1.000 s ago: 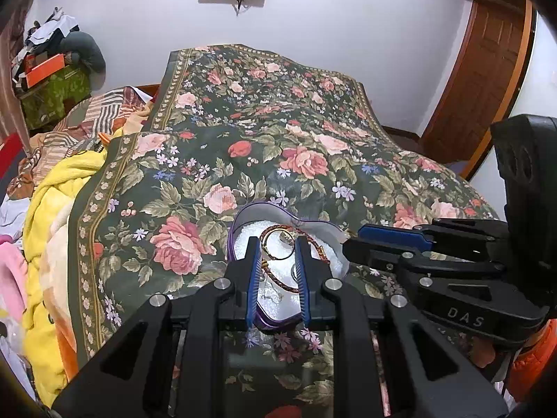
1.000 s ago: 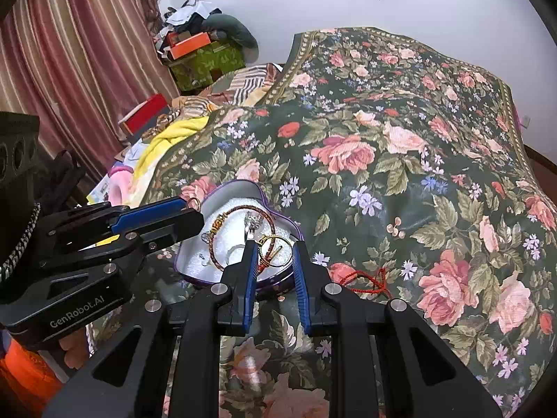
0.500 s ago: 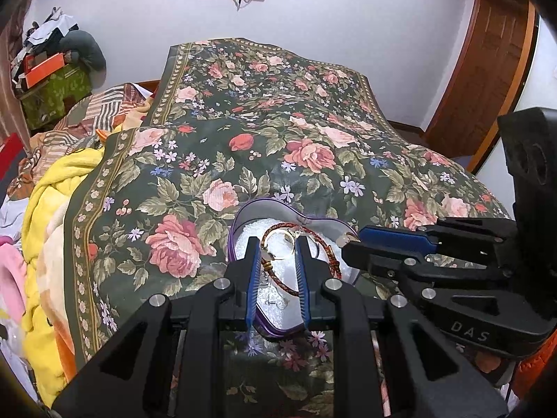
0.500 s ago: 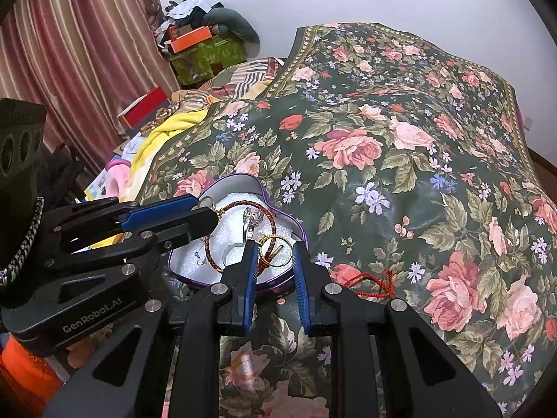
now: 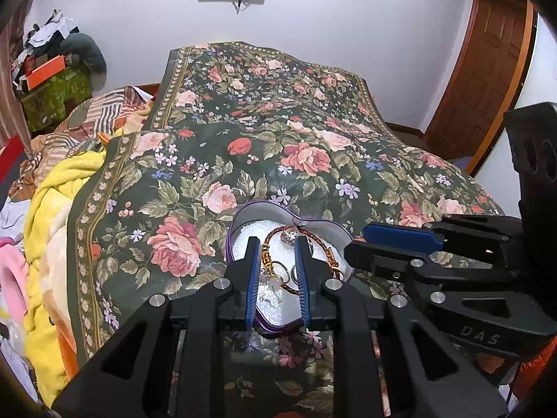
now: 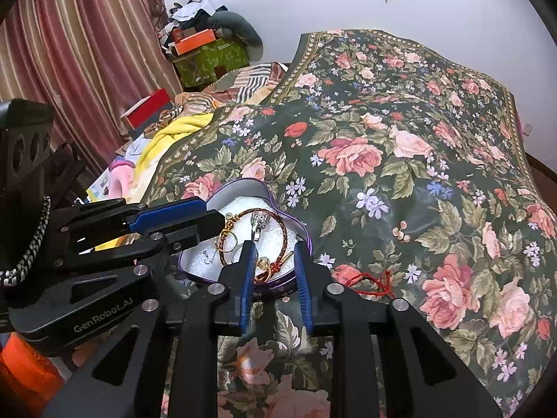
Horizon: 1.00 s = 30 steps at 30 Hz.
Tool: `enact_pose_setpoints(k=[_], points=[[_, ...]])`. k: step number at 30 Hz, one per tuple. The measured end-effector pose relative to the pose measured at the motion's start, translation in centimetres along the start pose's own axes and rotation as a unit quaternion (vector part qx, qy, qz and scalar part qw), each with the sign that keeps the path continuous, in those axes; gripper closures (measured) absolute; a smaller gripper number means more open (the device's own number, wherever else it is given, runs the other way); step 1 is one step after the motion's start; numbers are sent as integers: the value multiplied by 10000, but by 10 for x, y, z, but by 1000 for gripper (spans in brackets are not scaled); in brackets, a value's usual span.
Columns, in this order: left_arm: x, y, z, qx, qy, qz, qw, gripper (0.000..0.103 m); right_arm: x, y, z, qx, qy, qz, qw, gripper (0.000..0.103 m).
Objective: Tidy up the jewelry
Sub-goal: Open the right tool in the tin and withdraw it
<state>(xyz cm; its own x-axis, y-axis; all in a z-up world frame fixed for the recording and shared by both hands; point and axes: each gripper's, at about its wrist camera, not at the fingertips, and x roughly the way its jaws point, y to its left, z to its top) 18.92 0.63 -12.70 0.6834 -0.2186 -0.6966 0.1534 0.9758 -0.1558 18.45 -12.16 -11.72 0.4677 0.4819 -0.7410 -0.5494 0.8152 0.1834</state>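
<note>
Floral bedspread (image 5: 306, 146) covered the bed. Heart-shaped purple tin (image 6: 243, 188) sat near its front edge, holding a braided bracelet (image 6: 278, 230) and rings. Left gripper (image 5: 276, 278) and right gripper (image 6: 275, 271) hovered over it, jaws parted, pinching nothing. Red cord (image 6: 369, 284) lay just beside the tin.

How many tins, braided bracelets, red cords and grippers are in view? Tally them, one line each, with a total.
Heart-shaped tin: 1
Braided bracelet, inside the tin: 1
Red cord, on the blanket beside the tin: 1
Grippers: 2, the left gripper and the right gripper
Total: 5
The small rings and charms in the tin are too tangled to count.
</note>
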Motion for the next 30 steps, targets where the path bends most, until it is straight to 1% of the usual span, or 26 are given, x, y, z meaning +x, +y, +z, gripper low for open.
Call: enact_pose_setpoints(k=[2,8,10,12,14,15,17,21,25,30], points=[[-6,0,1,-10,-60,13,10000,85,-7,-1,0,-14,-86,-57,9999,76],[-27,2,6,-68,-298,72,9995,84,-35,-14,3,34,-339,-359,9988,74],[-33,3,7,-94,-364,77,9993,82,-45,-22,3,90,-400,-477,9980,73],[-40,5,8,-122,-449,99,9989,78,-55,-31,2,156,-454,-652,9967,71],[-44,5,8,-135,-501,105,9986,75,-60,-38,0,220,-466,-793,9955,63],[-45,4,8,-138,-505,92,9986,75,-63,-43,-2,270,-461,-876,9947,62],[-44,3,6,-142,-466,44,9988,74,-65,-51,-6,345,-416,-950,9940,61],[-38,-7,0,-32,-315,-39,9995,74,-60,-60,-18,464,-178,-1005,9937,61],[-33,-18,-6,136,-210,-70,9997,74,-49,-59,-28,398,60,-1026,9939,61],[-26,-23,-9,191,-120,-106,9997,74,-35,-58,-34,316,292,-970,9944,61]])
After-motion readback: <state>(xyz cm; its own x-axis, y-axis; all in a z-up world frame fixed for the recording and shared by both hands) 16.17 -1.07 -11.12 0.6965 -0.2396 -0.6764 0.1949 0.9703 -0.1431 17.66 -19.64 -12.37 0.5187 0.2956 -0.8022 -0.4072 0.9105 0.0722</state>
